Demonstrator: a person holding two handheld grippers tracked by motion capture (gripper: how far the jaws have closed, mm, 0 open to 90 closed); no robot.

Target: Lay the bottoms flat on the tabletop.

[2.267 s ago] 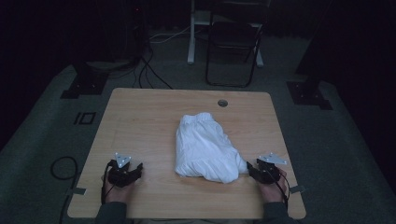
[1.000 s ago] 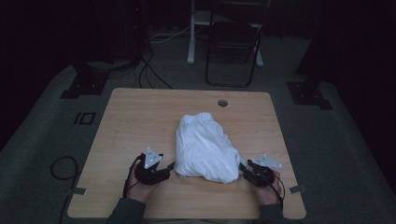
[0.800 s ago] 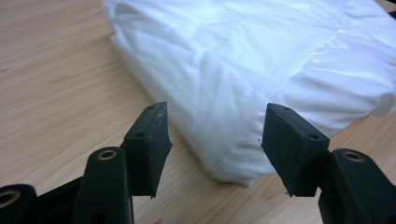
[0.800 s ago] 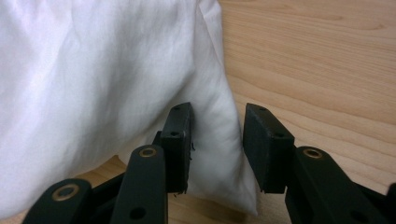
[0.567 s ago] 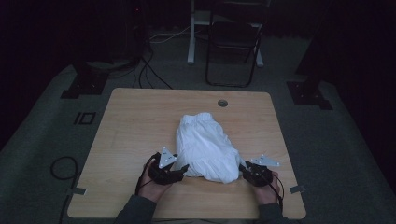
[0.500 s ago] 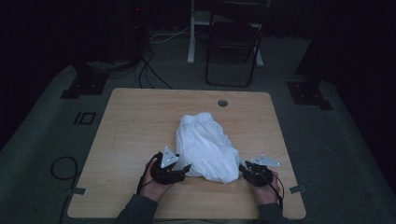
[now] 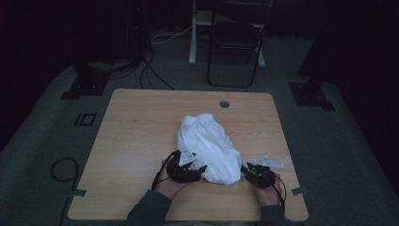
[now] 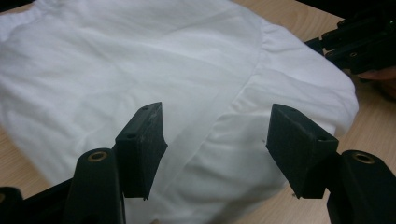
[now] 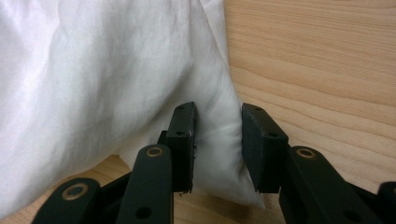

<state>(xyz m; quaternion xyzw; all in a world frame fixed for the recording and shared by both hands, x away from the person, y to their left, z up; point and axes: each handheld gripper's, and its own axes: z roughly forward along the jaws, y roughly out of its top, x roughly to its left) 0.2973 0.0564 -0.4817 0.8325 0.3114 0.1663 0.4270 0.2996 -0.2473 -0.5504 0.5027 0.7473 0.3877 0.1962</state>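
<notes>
White, crumpled soft cloth (image 7: 207,148) lies in a heap on the near middle of the light wooden table (image 7: 136,132). The right gripper (image 9: 217,140) pinches the cloth's near right corner. The left gripper (image 8: 217,140), at the near left edge, has just been opening; its jaws stand wide over the cloth, not pressing it.

counter (image 7: 141,141): light wood, rectangular, round grommet hole (image 7: 224,103) near the far edge | on it: one crumpled white cloth (image 7: 207,146), lying right of centre toward the near edge, resting directly on the wood | surface around the cloth: bare wood grain
</notes>
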